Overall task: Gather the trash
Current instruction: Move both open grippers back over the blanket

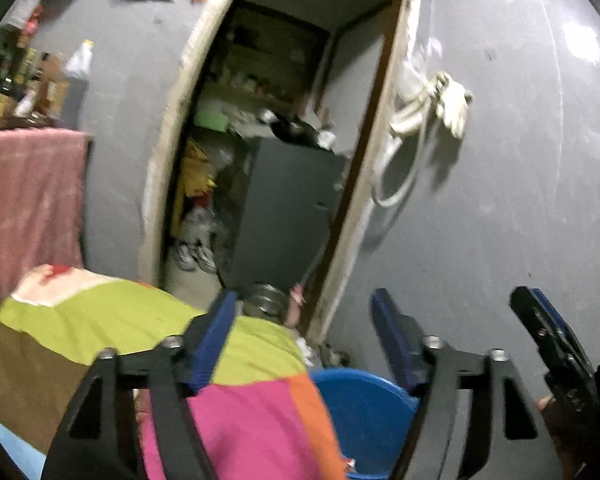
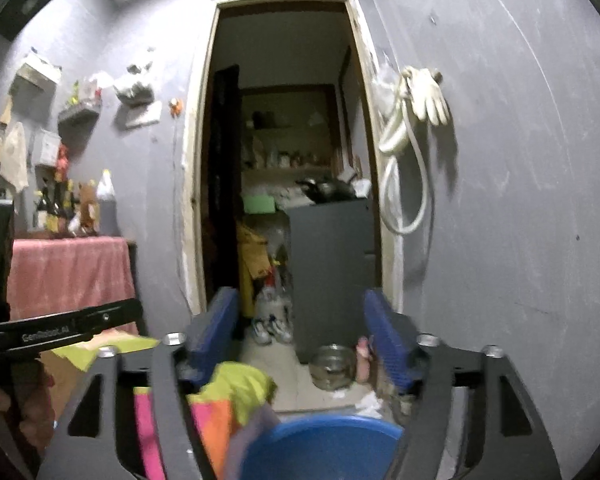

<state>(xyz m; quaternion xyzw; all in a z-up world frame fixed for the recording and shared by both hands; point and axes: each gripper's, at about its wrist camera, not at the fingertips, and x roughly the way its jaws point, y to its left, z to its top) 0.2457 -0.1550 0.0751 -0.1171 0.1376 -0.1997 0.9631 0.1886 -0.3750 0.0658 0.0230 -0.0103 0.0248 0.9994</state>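
At the bottom of both frames the blue bin (image 2: pixel 324 446) sits below the left gripper (image 1: pixel 304 312) and right gripper (image 2: pixel 300 312), jaws spread wide and empty; scan the floor for trash before lowering either

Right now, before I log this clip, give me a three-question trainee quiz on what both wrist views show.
1. True or false: both grippers hold trash between their fingers.
2. What hangs on the grey wall right of the doorway: A) white gloves and a hose, B) a broom, C) a clock?
3. What colour is the bucket below the grippers?

Key:
1. False: left gripper and right gripper are open, empty.
2. A: gloves, hose, doorway.
3. Blue bucket.
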